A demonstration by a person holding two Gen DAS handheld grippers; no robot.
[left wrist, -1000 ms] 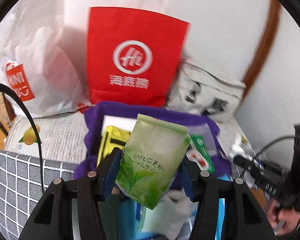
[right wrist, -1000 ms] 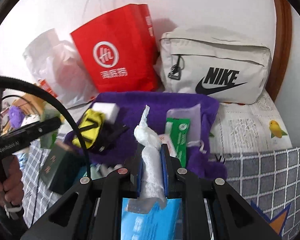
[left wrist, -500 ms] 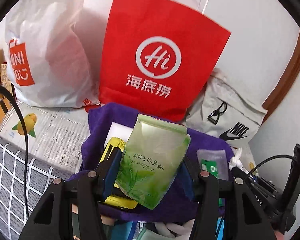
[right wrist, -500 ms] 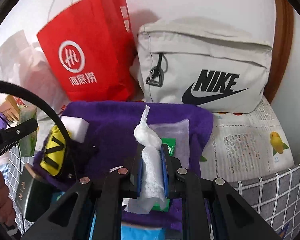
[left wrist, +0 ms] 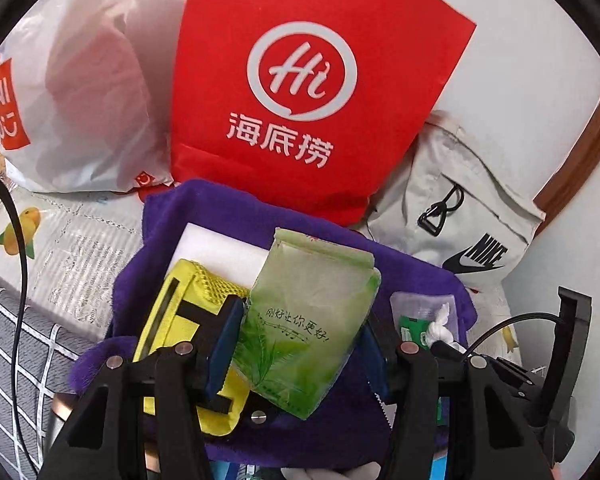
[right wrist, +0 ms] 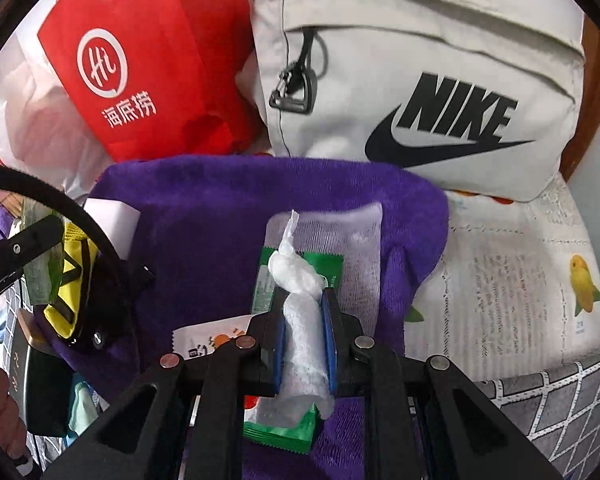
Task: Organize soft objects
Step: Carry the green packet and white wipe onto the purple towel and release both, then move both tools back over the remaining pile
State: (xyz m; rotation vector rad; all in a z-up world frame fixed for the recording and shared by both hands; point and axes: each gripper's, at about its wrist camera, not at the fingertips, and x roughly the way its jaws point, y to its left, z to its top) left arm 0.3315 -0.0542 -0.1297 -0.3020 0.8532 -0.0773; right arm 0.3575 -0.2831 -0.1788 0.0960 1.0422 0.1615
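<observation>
I note my left gripper (left wrist: 296,340) clamps the green packet (left wrist: 306,332) over the purple towel (right wrist: 220,208); my right gripper (right wrist: 303,328) pinches the white twisted tissue (right wrist: 300,312) mid-towel.

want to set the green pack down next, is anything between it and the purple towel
Partly. The left hand-held gripper holds the green tissue pack over the purple towel. A yellow mesh pouch and a white block already lie on the towel to its left. The purple patch right of the pouch looks bare.

Green tissue pack (left wrist: 308,328) upright, twisted white wipe (right wrist: 300,300), possibly plastic-wrapped, above purple towel (right wrist: 236,208)
</observation>
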